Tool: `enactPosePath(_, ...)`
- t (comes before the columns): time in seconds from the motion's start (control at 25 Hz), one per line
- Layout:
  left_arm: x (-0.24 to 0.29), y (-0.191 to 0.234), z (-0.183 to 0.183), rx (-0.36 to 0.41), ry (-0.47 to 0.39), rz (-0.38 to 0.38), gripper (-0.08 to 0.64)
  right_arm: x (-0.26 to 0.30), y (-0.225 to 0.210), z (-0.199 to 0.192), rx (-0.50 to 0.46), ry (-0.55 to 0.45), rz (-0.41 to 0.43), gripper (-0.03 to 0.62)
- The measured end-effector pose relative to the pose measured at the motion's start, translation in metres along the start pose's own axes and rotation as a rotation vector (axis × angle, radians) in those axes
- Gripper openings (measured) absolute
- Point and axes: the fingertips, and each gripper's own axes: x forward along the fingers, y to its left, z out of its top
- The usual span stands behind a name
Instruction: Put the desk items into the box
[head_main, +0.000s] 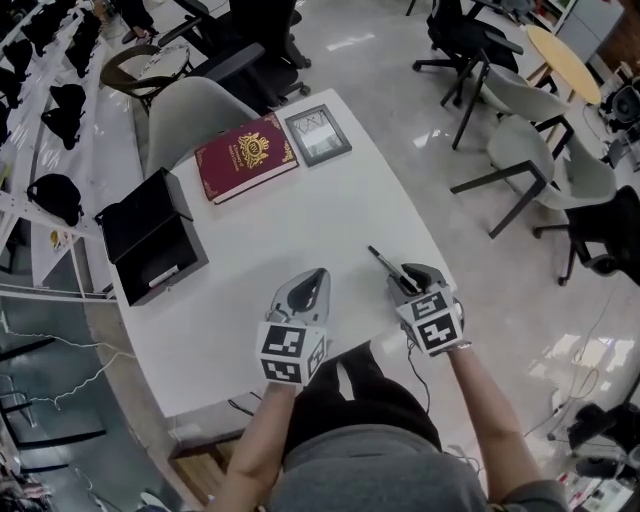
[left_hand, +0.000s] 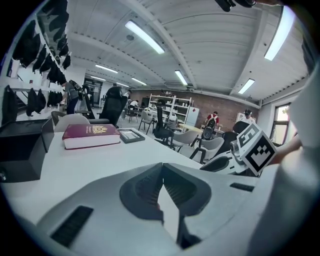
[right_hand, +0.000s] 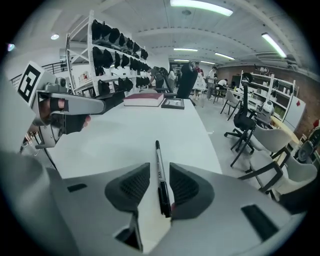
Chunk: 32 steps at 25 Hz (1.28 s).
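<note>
A black marker pen (head_main: 385, 262) lies on the white table (head_main: 290, 225) near its right edge. My right gripper (head_main: 403, 275) is open and tilted down over it. In the right gripper view the pen (right_hand: 157, 155) lies between the jaws of the right gripper (right_hand: 158, 177), close against the right pad, with a gap on the left. My left gripper (head_main: 319, 274) is shut and empty over the table's front middle, and the left gripper (left_hand: 162, 172) shows its tips touching. A black open box (head_main: 185, 262) stands at the table's left edge. A red book (head_main: 245, 157) and a framed picture (head_main: 318, 134) lie at the far end.
A pale chair (head_main: 195, 110) stands behind the table's far left corner. Office chairs (head_main: 520, 150) stand on the shiny floor to the right. A small white item lies inside the box. In the left gripper view the box (left_hand: 20, 150) is at far left, beside the book (left_hand: 92, 136).
</note>
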Motion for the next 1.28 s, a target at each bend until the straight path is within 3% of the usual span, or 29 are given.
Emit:
enactPosePath(0.6,-0.006,0.015,-0.009,-0.046,0.000,0.057,0.006,0.017,0.001,-0.012,-0.044,0.114,0.017,0.087)
enactPosePath(1.28,-0.006,0.008,-0.011,-0.058,0.000,0.058,0.006,0.021,0.005,-0.013,-0.047,0.205,0.070,0.051)
